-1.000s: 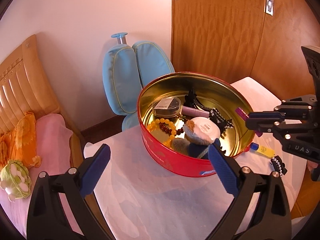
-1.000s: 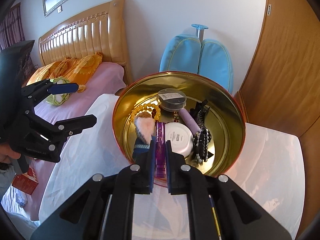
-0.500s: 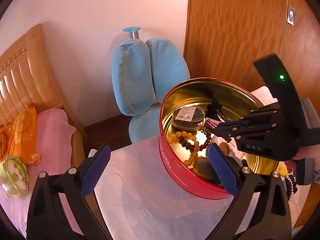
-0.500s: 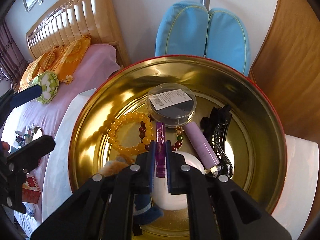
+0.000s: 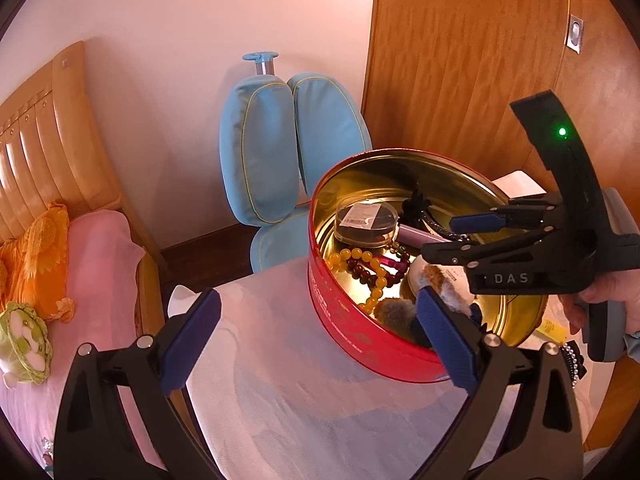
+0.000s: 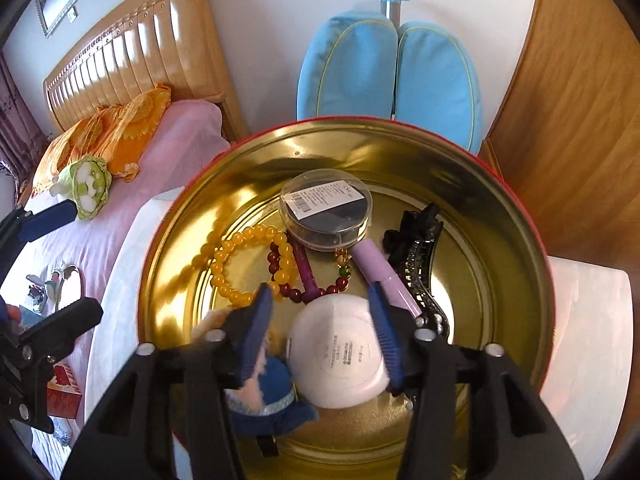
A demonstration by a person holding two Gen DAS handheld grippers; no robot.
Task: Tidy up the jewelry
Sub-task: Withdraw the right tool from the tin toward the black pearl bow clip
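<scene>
Red tin [image 5: 352, 320] with gold inside – yellow beads [image 6: 240, 260], magenta tube [image 6: 306, 272], blue chair [image 6: 384, 76].

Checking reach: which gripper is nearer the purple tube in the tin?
Right. The right gripper hovers open inside the tin, just above the purple tube; the left gripper stays outside the tin.
</scene>
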